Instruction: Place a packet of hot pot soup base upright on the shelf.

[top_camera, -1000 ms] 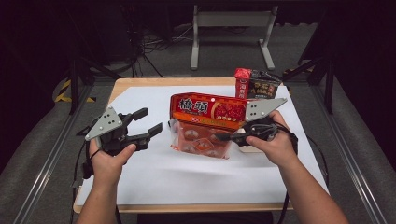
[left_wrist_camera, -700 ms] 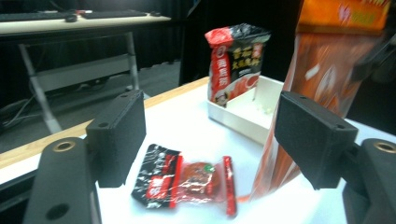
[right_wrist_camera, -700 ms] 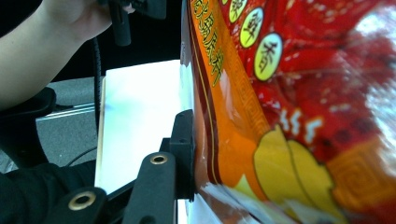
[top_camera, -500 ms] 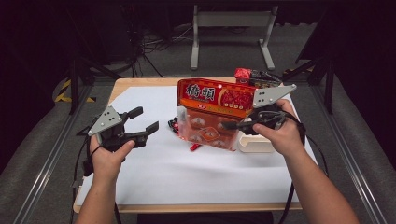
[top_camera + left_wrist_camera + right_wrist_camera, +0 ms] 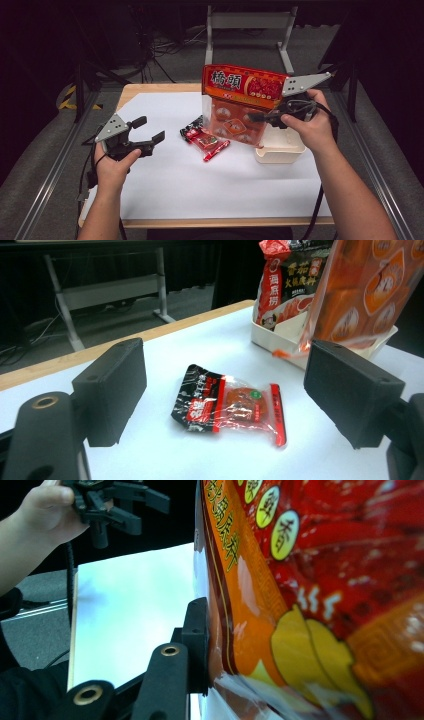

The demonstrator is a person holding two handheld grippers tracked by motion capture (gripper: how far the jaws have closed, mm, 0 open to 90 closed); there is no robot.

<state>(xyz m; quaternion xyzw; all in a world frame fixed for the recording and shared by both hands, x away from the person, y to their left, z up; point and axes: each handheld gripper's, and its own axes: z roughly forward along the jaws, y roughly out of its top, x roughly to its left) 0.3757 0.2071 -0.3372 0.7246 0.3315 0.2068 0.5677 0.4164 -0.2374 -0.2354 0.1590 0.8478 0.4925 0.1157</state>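
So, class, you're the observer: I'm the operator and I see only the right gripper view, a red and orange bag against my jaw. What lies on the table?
Observer: A small red and black sachet lies flat on the white sheet, left of the held-up big bag.
Operator: Is the far gripper holding it?
Observer: No. The left gripper has just been opening its jaws. Nothing is between them, and the sachet lies on the sheet ahead of them, untouched.
Operator: Where could the bag go?
Observer: A cream tray sits below the bag's lower right corner, with another red pouch standing in it.
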